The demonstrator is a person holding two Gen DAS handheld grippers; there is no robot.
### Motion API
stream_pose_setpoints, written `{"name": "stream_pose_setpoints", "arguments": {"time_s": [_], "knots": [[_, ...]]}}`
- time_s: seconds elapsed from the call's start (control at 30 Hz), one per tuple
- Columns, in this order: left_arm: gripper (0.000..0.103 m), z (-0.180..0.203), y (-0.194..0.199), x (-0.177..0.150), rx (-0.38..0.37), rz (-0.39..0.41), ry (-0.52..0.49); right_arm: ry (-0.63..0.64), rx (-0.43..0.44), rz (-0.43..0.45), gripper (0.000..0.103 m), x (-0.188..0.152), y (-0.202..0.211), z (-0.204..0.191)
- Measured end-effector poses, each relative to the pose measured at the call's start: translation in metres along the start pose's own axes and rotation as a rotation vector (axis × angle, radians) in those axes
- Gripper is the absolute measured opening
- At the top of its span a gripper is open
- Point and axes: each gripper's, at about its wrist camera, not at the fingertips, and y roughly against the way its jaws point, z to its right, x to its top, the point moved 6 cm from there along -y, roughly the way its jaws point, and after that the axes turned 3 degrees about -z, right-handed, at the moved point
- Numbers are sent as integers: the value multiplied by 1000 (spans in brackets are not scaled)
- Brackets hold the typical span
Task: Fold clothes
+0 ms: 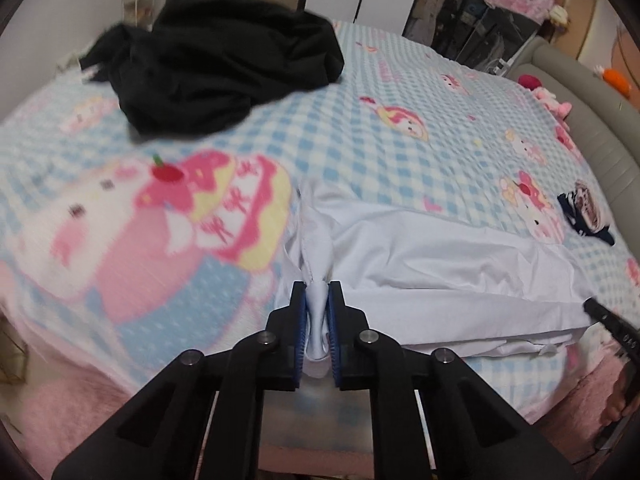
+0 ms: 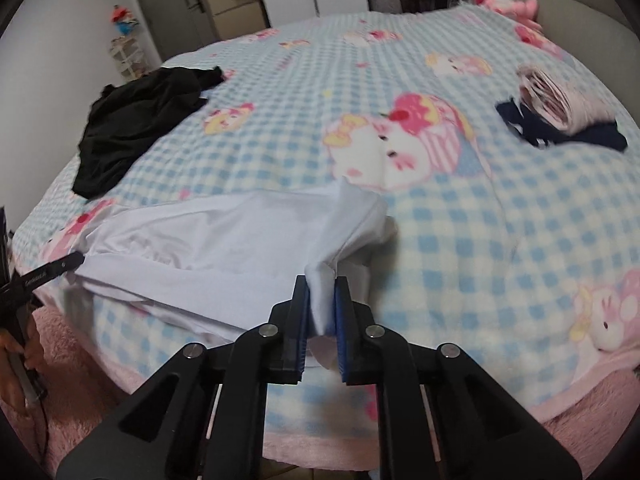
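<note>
A white garment (image 1: 440,264) lies near the front edge of a bed (image 1: 400,120), stretched sideways so its long axis runs left to right along that edge. It is partly folded, with a doubled band of cloth along the near side and loose wrinkles across the top layer.

Two hand-held grippers hold it, one at each end. The left hand-held gripper (image 1: 318,292) has its blue-padded fingers pressed onto a bunched corner at the garment's left end, the cloth gathered into a narrow twist between them. The right hand-held gripper (image 2: 322,288) pinches a raised fold at the garment's right end in the same way. Each one's black tip shows at the edge of the other's view.

Three other clothing items rest on the bed. One crumpled black garment (image 1: 216,64) sits far back on the left, well apart from the white one. On the right side, a folded pale striped piece (image 2: 556,96) lies on top of a dark navy piece (image 2: 600,136).

The bed is covered by one fleece blanket in a light blue and white check, printed with pink cartoon cats and edged in pink. A grey padded headboard (image 1: 592,120) curves around the right side, with pink plush toys (image 2: 508,4) against it. Beyond the bed stand a dark door (image 2: 168,4), a white cupboard and a small rack of shelves.
</note>
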Motion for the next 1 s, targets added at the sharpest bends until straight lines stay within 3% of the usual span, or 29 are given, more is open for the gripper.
{"name": "stream_pose_setpoints", "arguments": {"time_s": [0.17,0.3,0.33,0.43,0.53,0.63,0.73,0.83,0.9,1.0], "knots": [[10,-3,5,9,-6,18,-10,21,-14,-7,10,-5,-3,-3],[15,-13,-31,-14,6,-103,17,-23,-10,-52,10,-19,-18,15],[16,-13,-31,-15,20,-102,19,-30,-13,-65,10,-23,-22,18],[30,-13,-19,-14,70,-61,19,-65,20,-76,11,-33,-20,24],[31,-12,7,-6,159,30,6,-51,2,-44,15,-28,-3,25],[32,5,26,6,65,95,-19,-42,-41,14,19,-14,19,26],[39,39,7,6,-51,62,-73,11,-17,65,30,9,28,11],[39,73,-15,5,-167,21,-131,97,7,40,30,22,4,-15],[39,89,-29,-7,-191,-14,-144,116,5,-8,30,14,-18,-24],[41,89,-40,-27,-129,-60,-184,132,-9,-49,30,-8,-37,-27]]}}
